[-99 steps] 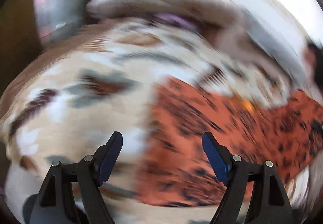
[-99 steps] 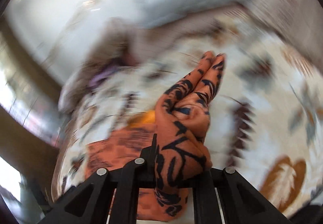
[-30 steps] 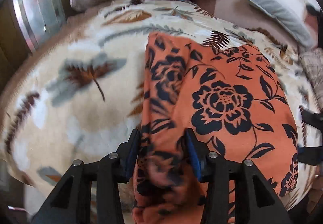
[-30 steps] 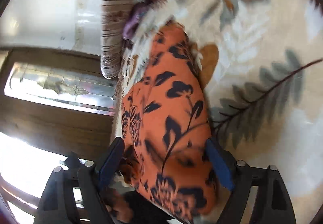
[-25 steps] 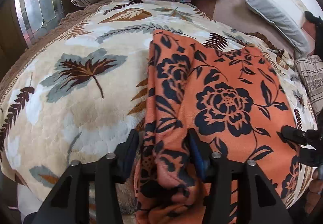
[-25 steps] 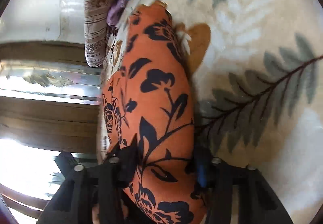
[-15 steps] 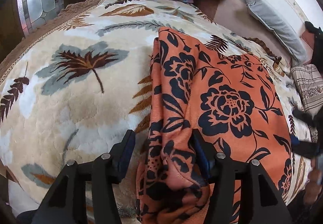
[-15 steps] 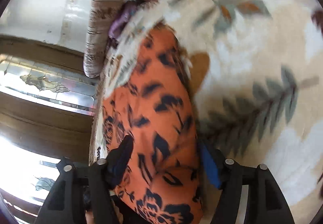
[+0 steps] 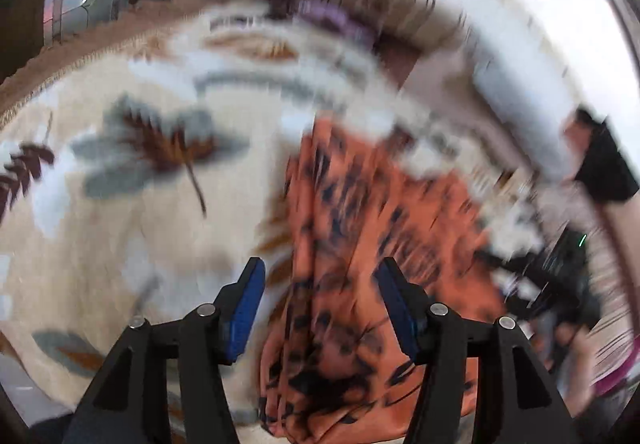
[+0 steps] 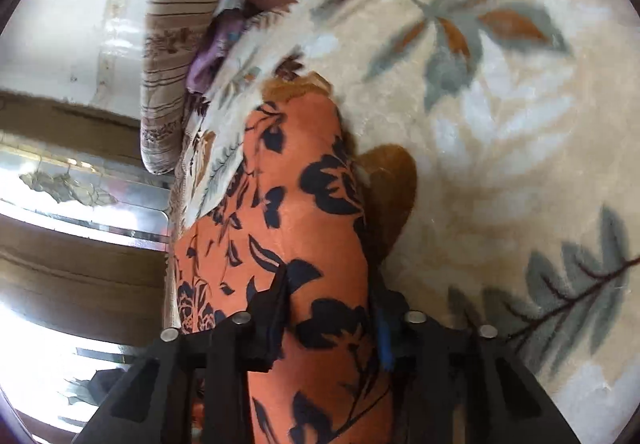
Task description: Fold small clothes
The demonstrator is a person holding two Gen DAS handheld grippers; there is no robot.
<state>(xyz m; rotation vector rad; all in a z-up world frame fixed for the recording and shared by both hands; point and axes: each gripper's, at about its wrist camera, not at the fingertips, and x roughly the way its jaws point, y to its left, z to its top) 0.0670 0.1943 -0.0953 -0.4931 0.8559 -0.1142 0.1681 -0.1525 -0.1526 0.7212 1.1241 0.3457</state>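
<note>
Cloth (image 9: 360, 244), orange and folded, lies on the bed (image 9: 120, 244). Left gripper (image 9: 320, 308) has let go, pads now apart astride its edge; right gripper (image 10: 332, 308) is closing onto its end fold, suggesting another fold follows.

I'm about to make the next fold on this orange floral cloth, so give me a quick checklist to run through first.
1. Right tongs on orange floral cloth: ok, closing, cloth fills the gap.
2. Left tongs gripping: not ok, open, cloth only lies between them.
3. Cloth lying smooth on the blanket: cannot tell, left view blurred.
4. Striped pillow clear of cloth: ok, apart at the bed's far end.
</note>
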